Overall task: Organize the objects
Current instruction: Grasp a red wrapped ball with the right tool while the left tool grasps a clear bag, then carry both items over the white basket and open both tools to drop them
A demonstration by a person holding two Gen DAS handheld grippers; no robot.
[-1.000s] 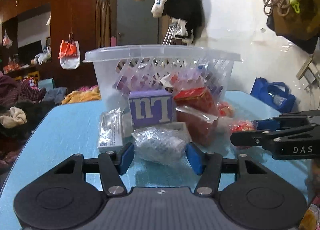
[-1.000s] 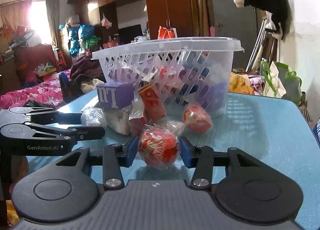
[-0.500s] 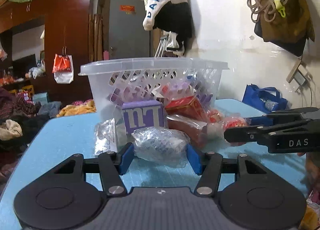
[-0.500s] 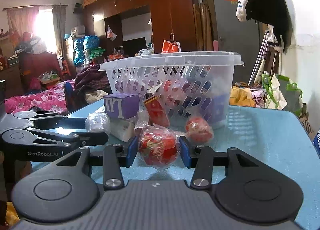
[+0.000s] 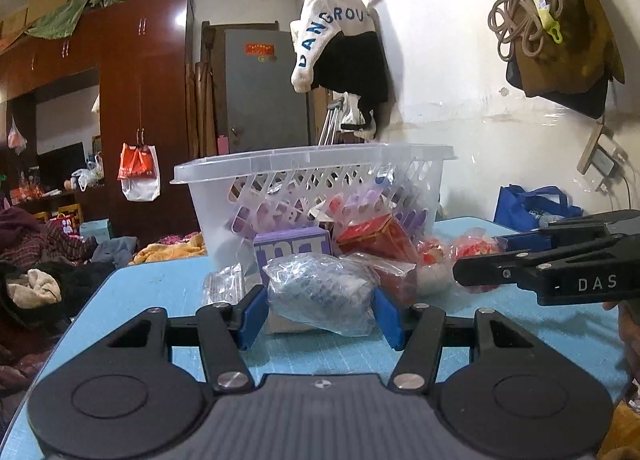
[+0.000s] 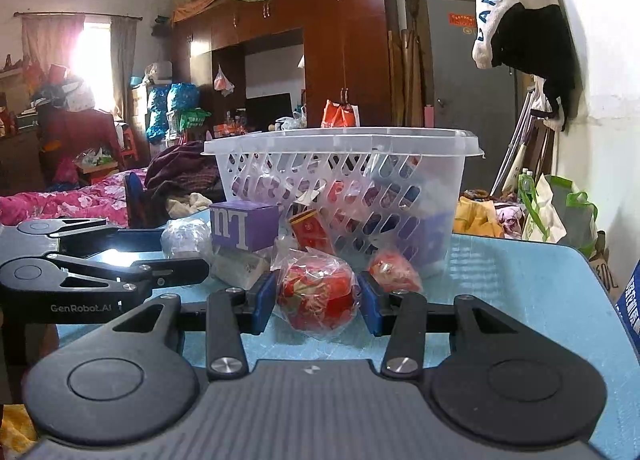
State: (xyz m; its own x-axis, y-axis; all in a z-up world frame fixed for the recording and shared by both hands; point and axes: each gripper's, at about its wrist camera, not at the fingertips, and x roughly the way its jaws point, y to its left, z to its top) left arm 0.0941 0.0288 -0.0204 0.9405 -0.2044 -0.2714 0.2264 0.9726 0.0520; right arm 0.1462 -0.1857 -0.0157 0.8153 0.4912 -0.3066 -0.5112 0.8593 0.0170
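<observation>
Blue table (image 5: 152, 292); left gripper (image 5: 320, 312) clamps clear bag, contents unclear; right gripper (image 6: 316, 298) clamps red bag

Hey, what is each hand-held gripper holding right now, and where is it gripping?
Left hand-held gripper: clear plastic bag with pale contents, clamped across its sides. Right hand-held gripper: clear-wrapped red round packet, also clamped across its sides.

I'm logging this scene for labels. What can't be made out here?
- Basket contents: both views, lattice wall hides them.
- White pack: left wrist view, print too small.
- Gray bag contents: crinkled plastic blurs them.
- Purple box: gray bag covers its lower half.
</observation>
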